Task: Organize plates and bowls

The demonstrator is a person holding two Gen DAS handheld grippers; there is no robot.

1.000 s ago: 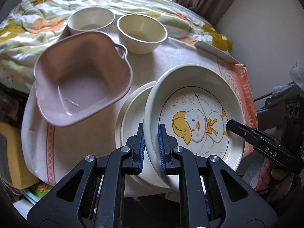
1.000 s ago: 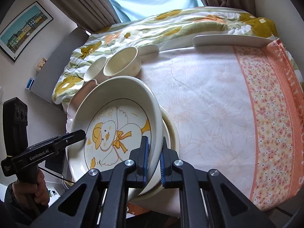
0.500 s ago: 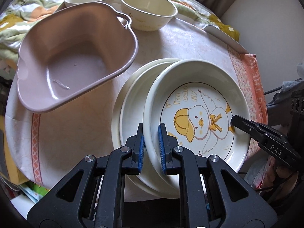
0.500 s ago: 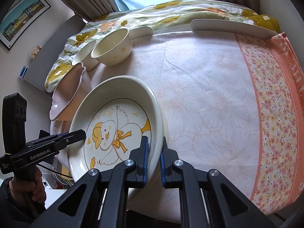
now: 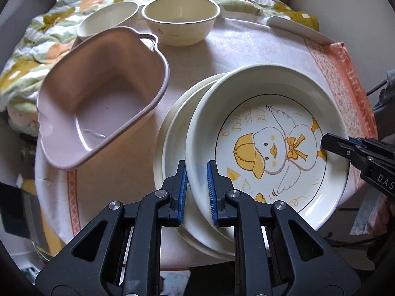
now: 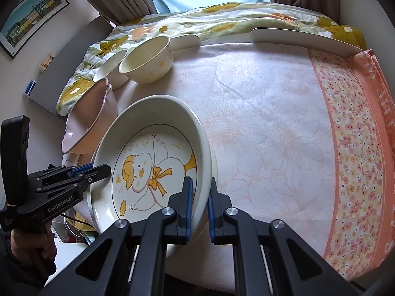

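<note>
My left hand-held gripper (image 5: 196, 192) is clamped on the near rim of the duck plate (image 5: 266, 148) and my right hand-held gripper (image 6: 200, 202) is clamped on its opposite rim. The duck plate lies tilted on a stack of plain plates (image 5: 170, 148) on the counter (image 5: 246, 49). Left of it stands a pink basin (image 5: 98, 103), and beyond it two cream bowls (image 5: 181, 22)

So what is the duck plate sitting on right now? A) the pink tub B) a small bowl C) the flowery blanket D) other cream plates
D: the duck plate lies on a stack of plain cream plates, whose rims stick out at its left; both grippers pinch its rim.
</note>
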